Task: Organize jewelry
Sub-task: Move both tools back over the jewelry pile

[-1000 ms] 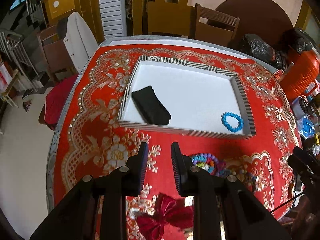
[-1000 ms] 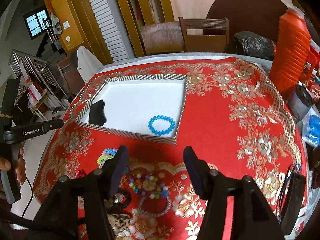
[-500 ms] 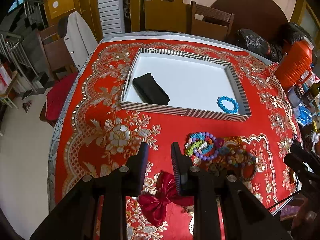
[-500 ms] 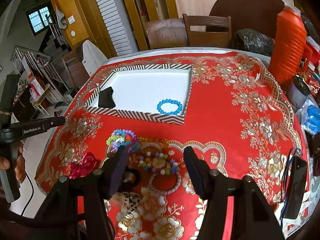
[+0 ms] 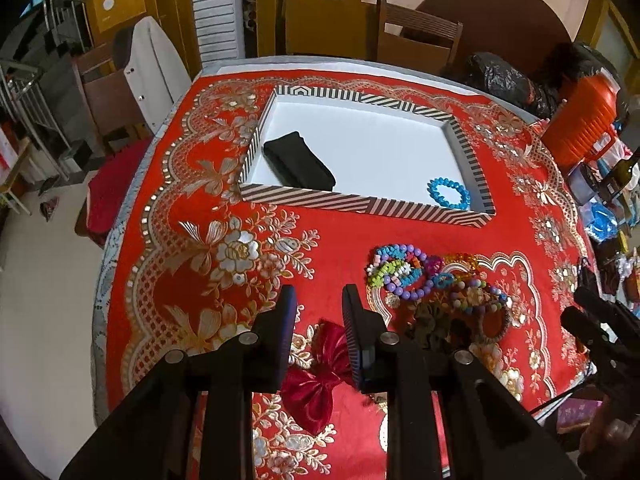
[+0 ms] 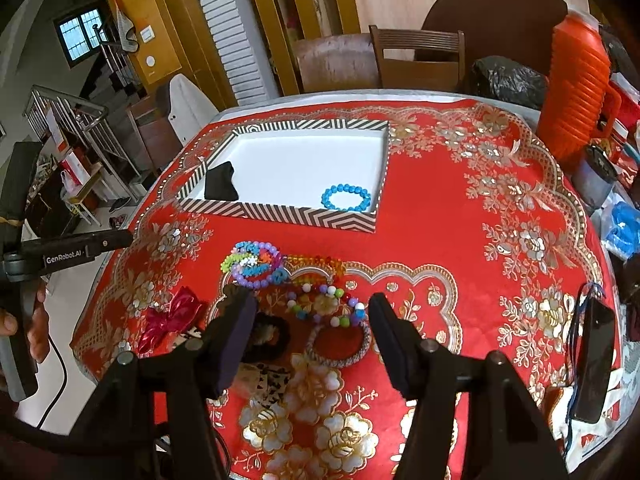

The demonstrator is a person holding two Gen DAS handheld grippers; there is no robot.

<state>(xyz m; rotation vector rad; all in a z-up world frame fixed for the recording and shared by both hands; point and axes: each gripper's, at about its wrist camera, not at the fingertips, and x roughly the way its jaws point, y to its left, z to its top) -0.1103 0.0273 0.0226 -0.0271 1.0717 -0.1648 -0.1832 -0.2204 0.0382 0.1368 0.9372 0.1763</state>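
The likeliest slip, as I judge it, lies in the crowding of the loose pile of coloured bead bracelets [image 6: 280, 280] on the red and gold flowered tablecloth [image 6: 460, 240], just in front of the shallow white tray with the black-and-white striped rim [image 6: 280, 213]; the strands overlap and touch, so a pinch aimed at one could drag up a neighbour or scatter the heap; beads are round and slick, and a strand caught off-centre may roll out of the pads on its way to the tray. The right gripper [image 6: 312, 316] hangs above the side of the pile away from the tray, its jaws spread wide and pinching nothing; the left gripper [image 5: 319, 306] hovers to the left of the pile, jaws a narrow gap apart and empty, over a crimson ribbon bow [image 5: 316, 384] (soft, apt to snag). Inside the tray lie a folded black cloth [image 5: 298, 162] at its left end and a bright blue bead bracelet [image 6: 346, 197] in its near right corner.
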